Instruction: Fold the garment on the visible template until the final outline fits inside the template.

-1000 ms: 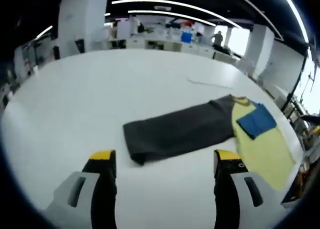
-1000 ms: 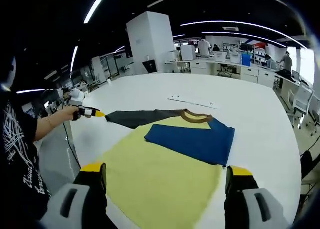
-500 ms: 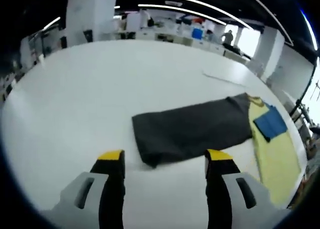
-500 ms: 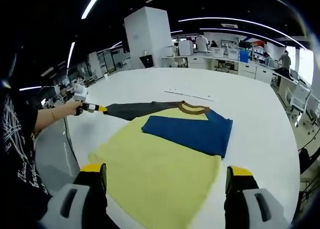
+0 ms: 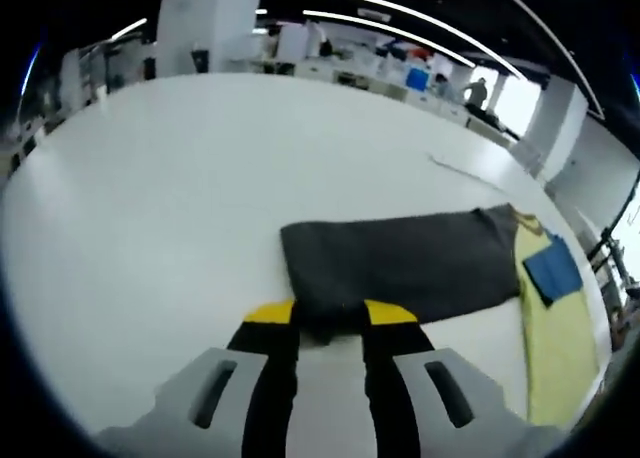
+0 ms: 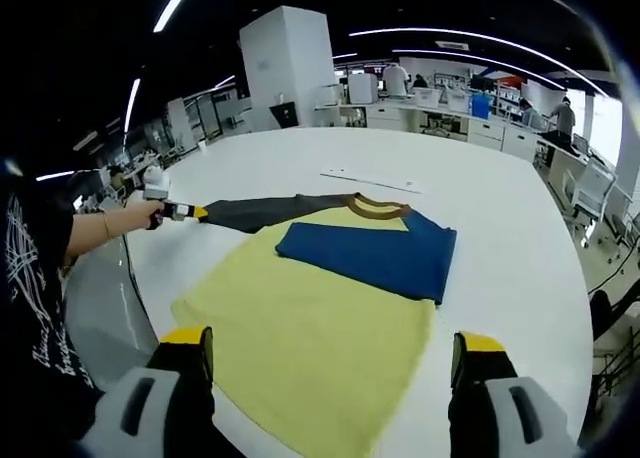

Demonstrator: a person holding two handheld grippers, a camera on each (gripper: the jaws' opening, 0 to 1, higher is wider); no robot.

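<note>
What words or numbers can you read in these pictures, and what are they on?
No text can be read anywhere.
The white print on the person's black T-shirt: too blurred to read.
The shirt on the table has plain yellow, blue and grey parts, no writing.

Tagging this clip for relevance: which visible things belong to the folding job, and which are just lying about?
Job:
yellow shirt
its dark grey sleeve, clamped by the left hand-held gripper
its blue sleeve, folded over
right hand-held gripper, open

Lying about:
thin white strip on the table
</note>
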